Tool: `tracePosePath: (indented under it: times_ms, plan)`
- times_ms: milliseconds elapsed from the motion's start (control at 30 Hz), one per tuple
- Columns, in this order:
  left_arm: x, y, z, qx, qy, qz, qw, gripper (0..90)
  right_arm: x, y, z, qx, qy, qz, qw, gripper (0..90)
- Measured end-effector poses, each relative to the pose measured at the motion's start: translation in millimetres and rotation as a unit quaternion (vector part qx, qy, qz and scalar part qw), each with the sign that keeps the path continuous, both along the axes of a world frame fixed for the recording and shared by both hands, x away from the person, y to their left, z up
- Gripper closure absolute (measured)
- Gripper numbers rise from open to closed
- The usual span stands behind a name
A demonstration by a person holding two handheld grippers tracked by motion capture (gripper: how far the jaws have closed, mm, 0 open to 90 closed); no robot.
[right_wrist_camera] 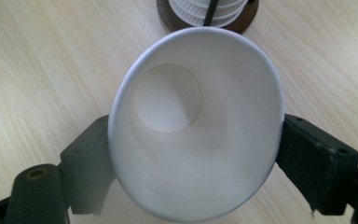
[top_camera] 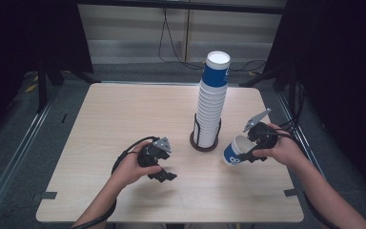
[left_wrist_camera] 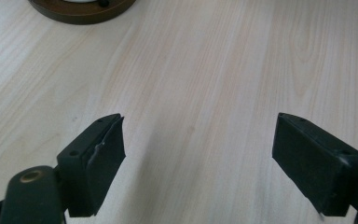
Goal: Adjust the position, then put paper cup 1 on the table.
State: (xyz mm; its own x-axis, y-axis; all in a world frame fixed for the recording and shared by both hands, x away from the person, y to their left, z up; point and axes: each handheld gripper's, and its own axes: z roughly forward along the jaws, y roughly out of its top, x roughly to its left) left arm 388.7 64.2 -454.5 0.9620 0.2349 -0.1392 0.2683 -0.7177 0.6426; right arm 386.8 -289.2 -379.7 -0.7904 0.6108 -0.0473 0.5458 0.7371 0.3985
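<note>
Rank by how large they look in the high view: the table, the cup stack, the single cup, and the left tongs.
1. table, by far the largest.
2. cup stack, tall in its holder.
3. and 4. single cup, held in the right tongs, and left tongs, open: they look about alike, so no ranking.

Both handheld grippers matte black, left gripper (top_camera: 164, 174) and right gripper (top_camera: 250, 151). Grey three-cornered plate (top_camera: 162, 144) on top of each. Rectangular jaw pads (left_wrist_camera: 108, 148) with small screw holes, brass-coloured pivot pin (left_wrist_camera: 31, 176) lower left. Black cable (top_camera: 126, 153) trails off. Forearms bare, no sleeves.
</note>
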Motion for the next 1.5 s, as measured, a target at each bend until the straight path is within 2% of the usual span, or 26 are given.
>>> tracePosePath:
  times_ms: [133,200,233,333,433,467,633,767,833,933,1100,1167,1300,1433,1500]
  plan:
    - [1.4,-1.4,1.4,0.003,0.0,-0.004,1.0,16.9,1.5,-3.4,0.7,-0.005,0.001,-0.007,1.0,17.2]
    - [1.5,-3.1,2.0,-0.004,0.002,-0.001,1.0,16.9,3.4,-5.7,1.1,-0.011,0.0,-0.01,0.9999,17.2]
    - [2.4,-3.1,2.9,0.0,-0.002,-0.009,1.0,16.9,4.5,-7.2,1.6,-0.014,-0.003,-0.015,0.9998,17.1]
    - [1.1,-4.5,3.1,-0.002,-0.001,-0.011,0.9999,16.9,7.1,-9.7,2.4,-0.017,-0.005,-0.02,0.9996,17.1]
    - [1.4,-5.2,2.7,-0.007,-0.001,-0.009,0.9999,16.9,11.6,-11.5,3.5,-0.026,-0.005,-0.026,0.9993,17.0]
    - [2.2,-5.1,3.1,-0.002,-0.001,-0.01,0.9999,16.9,12.9,-11.5,4.2,-0.029,-0.003,-0.034,0.999,16.9]
    - [3.0,-5.9,1.0,0.001,0.002,-0.017,0.9999,16.9,22.6,-11.6,3.4,-0.053,-0.003,-0.041,0.9977,16.6]
    - [3.3,-6.4,1.6,-0.003,0.001,-0.019,0.9998,16.9,27.2,-9.9,1.3,-0.066,-0.004,-0.046,0.9968,16.4]
    - [2.2,-6.9,1.4,-0.004,0.003,-0.014,0.9999,16.9,29.0,-9.8,-0.6,-0.069,0.003,-0.053,0.9962,16.3]
    - [2.6,-6.5,1.9,-0.002,-0.001,-0.021,0.9998,16.9,32.0,-10.2,-2.5,-0.072,0.0,-0.053,0.996,16.0]
    - [2.2,-6.7,1.5,-0.005,0.0,-0.018,0.9998,16.9,36.0,-8.2,-5.9,-0.076,-0.001,-0.051,0.9958,15.7]
    - [2.1,-7.2,0.8,-0.005,0.002,-0.019,0.9998,16.9,37.4,-7.0,-7.8,-0.084,-0.003,-0.047,0.9954,15.6]
    - [1.5,-9.3,-0.2,-0.006,0.001,-0.021,0.9998,16.9,39.8,-6.2,-10.9,-0.091,-0.006,-0.054,0.9944,15.4]
    - [0.6,-11.4,0.1,-0.007,0.003,-0.024,0.9997,16.9,41.6,-5.5,-13.0,-0.087,-0.005,-0.058,0.9946,15.1]
    - [1.0,-11.6,0.6,-0.004,0.003,-0.026,0.9997,16.9,42.6,-5.7,-14.6,-0.091,-0.01,-0.051,0.9945,14.9]
